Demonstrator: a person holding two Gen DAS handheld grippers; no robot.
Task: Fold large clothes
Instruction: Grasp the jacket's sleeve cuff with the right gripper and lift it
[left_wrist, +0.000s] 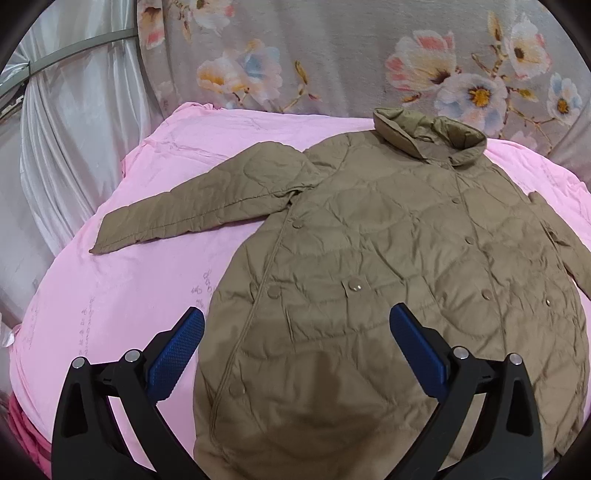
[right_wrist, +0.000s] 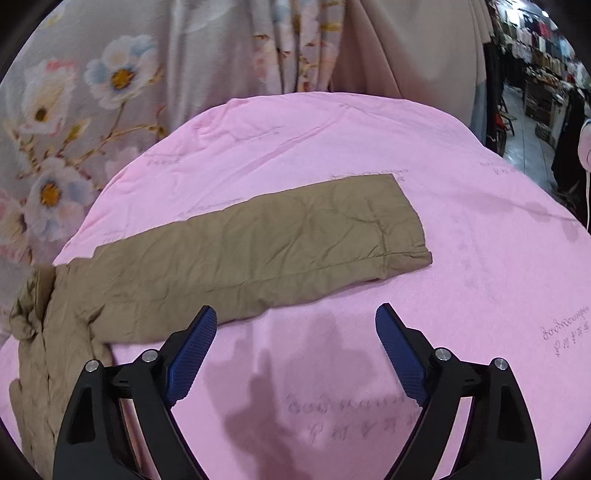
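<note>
A tan quilted coat (left_wrist: 388, 258) lies flat and buttoned on a pink blanket (left_wrist: 122, 295), collar at the far end. Its left sleeve (left_wrist: 192, 210) stretches out to the left. My left gripper (left_wrist: 297, 325) is open and empty, hovering above the coat's lower front. In the right wrist view the coat's other sleeve (right_wrist: 258, 251) lies spread out to the right on the pink blanket (right_wrist: 461, 258), cuff at the right end. My right gripper (right_wrist: 295, 321) is open and empty, just above the blanket in front of that sleeve.
A floral curtain (left_wrist: 369, 55) hangs behind the bed, with white drapes (left_wrist: 74, 129) at the left. A beige curtain (right_wrist: 406, 48) hangs at the back in the right wrist view, and a shop aisle (right_wrist: 535, 92) shows at the far right.
</note>
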